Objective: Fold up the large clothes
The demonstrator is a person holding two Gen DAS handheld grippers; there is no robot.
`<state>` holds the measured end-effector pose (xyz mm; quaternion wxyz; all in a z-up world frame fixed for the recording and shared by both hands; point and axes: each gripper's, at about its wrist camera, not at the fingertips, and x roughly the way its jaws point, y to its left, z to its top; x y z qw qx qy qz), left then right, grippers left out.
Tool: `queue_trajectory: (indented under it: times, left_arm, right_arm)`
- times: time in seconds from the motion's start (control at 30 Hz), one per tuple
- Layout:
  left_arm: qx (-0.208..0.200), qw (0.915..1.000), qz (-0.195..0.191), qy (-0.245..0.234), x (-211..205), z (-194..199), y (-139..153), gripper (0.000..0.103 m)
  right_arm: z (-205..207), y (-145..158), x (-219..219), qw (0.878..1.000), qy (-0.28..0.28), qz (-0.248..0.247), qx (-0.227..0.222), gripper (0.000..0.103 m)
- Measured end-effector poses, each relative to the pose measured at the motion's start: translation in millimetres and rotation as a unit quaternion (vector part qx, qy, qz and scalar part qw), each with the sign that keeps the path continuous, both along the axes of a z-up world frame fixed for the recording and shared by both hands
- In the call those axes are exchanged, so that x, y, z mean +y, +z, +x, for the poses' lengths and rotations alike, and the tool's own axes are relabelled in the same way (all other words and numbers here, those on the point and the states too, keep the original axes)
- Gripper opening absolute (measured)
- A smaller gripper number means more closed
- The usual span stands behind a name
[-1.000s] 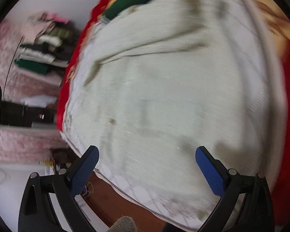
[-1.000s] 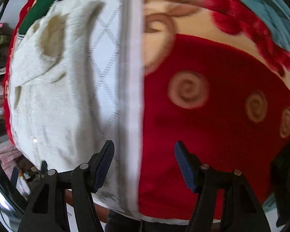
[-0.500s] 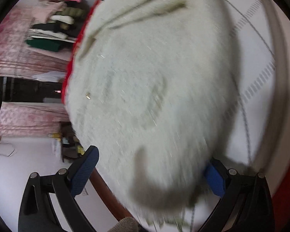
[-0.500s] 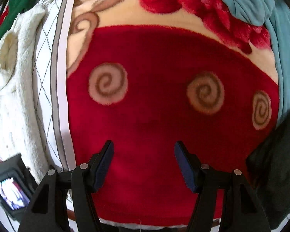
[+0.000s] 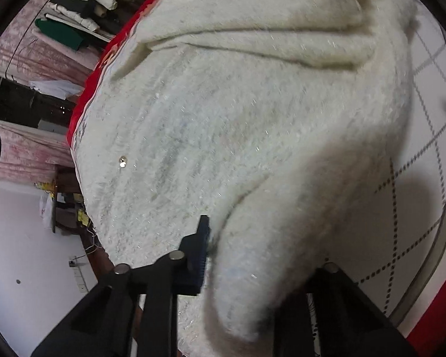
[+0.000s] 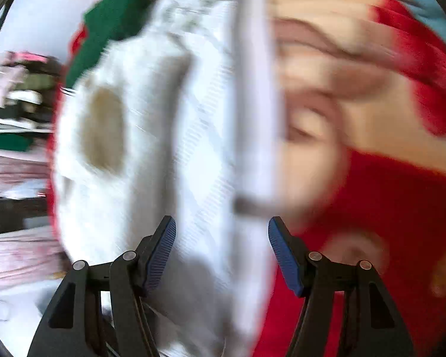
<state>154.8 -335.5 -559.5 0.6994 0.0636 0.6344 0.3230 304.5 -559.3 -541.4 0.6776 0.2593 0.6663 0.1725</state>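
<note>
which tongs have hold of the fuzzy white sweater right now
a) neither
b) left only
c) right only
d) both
b: in the left wrist view the left tongs are closed on a lifted fold of the white sweater, while the right tongs stand wide apart with nothing between their pads.

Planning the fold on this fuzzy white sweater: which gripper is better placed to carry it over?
Left. The left gripper is shut on a bunch of the white sweater, while the right gripper is open, holding nothing.
</note>
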Motion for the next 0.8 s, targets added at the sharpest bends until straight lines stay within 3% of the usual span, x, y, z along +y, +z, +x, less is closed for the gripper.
queue_trajectory:
  times: [0.07,0.13,0.3,0.37,0.4,0.43,0.6,0.7,0.8]
  left_arm:
    - [-0.010,0.9999,0.005,0.004,-1,3,5,0.016]
    - [-0.017,0.9998,0.008,0.011,-1,7,11,0.015]
    - [-0.014,0.9998,0.006,0.016,7,15,14,0.015]
    - [-0.016,0.9997,0.001,0.016,10,17,17,0.015]
    - [-0.018,0.9997,0.000,0.014,14,17,19,0.015]
    - [-0.021,0.9997,-0.003,0.012,16,18,22,0.015]
    - [-0.041,0.9988,-0.025,0.009,37,17,44,0.014]
    - [-0.060,0.9966,-0.056,0.008,61,15,69,0.014]
    - [-0.078,0.9936,-0.082,0.001,91,15,95,0.014]
  right_arm:
    - [6,-9,19,0.998,-0.012,0.064,-0.009,0.067]
    - [18,-18,39,0.993,-0.024,0.113,-0.010,0.085]
    - [30,-62,71,0.976,-0.074,0.199,0.046,0.084]
    - [28,-79,92,0.969,-0.102,0.221,0.049,0.062]
    - [30,-84,99,0.968,-0.111,0.218,0.053,0.032]
    - [28,-87,108,0.967,-0.125,0.213,0.059,0.015]
    - [13,-69,113,0.961,-0.163,0.216,0.053,0.011]
    - [5,-36,117,0.962,-0.170,0.208,0.045,0.010]
    - [3,15,131,0.971,-0.151,0.185,0.021,0.010]
